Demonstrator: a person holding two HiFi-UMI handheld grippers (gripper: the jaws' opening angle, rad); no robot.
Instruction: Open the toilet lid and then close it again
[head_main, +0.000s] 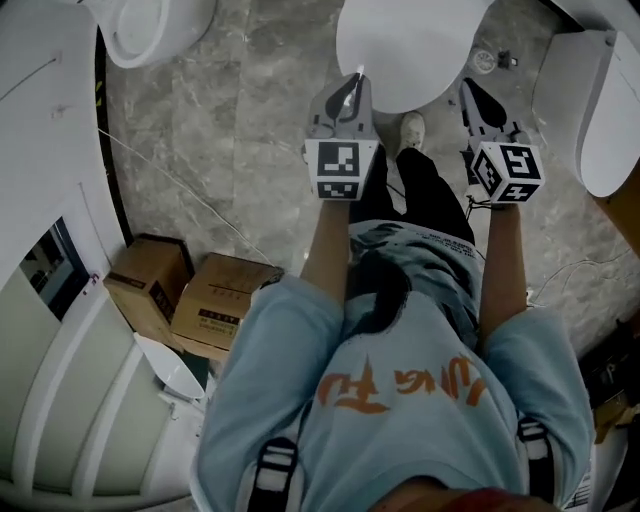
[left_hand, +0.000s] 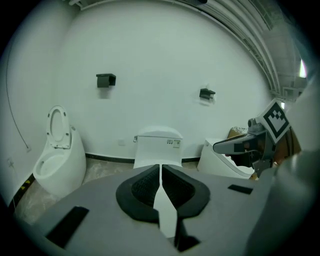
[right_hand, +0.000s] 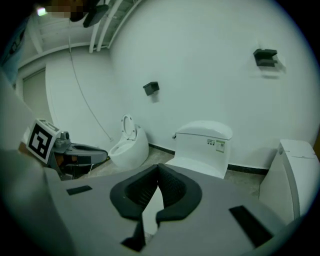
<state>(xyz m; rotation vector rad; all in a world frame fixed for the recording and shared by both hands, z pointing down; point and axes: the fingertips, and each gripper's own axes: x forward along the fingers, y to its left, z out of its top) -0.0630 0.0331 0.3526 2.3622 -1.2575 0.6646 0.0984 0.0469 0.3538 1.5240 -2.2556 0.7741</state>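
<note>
The white toilet stands ahead of me with its lid (head_main: 410, 45) down. My left gripper (head_main: 357, 76) is shut and empty, its tip over the lid's near left edge. My right gripper (head_main: 467, 86) is shut and empty beside the lid's near right edge. Whether either touches the lid I cannot tell. In the left gripper view the shut jaws (left_hand: 160, 166) point at the toilet's tank (left_hand: 159, 145), and the right gripper (left_hand: 220, 146) shows at the right. In the right gripper view the shut jaws (right_hand: 157, 167) point at the same tank (right_hand: 202, 145), and the left gripper (right_hand: 95, 152) shows at the left.
A second toilet (left_hand: 57, 155) with its seat raised stands to the left, a third (head_main: 590, 100) to the right. Two cardboard boxes (head_main: 190, 295) sit on the marble floor at my left. A white wall with two dark brackets (left_hand: 105, 79) is behind the toilets.
</note>
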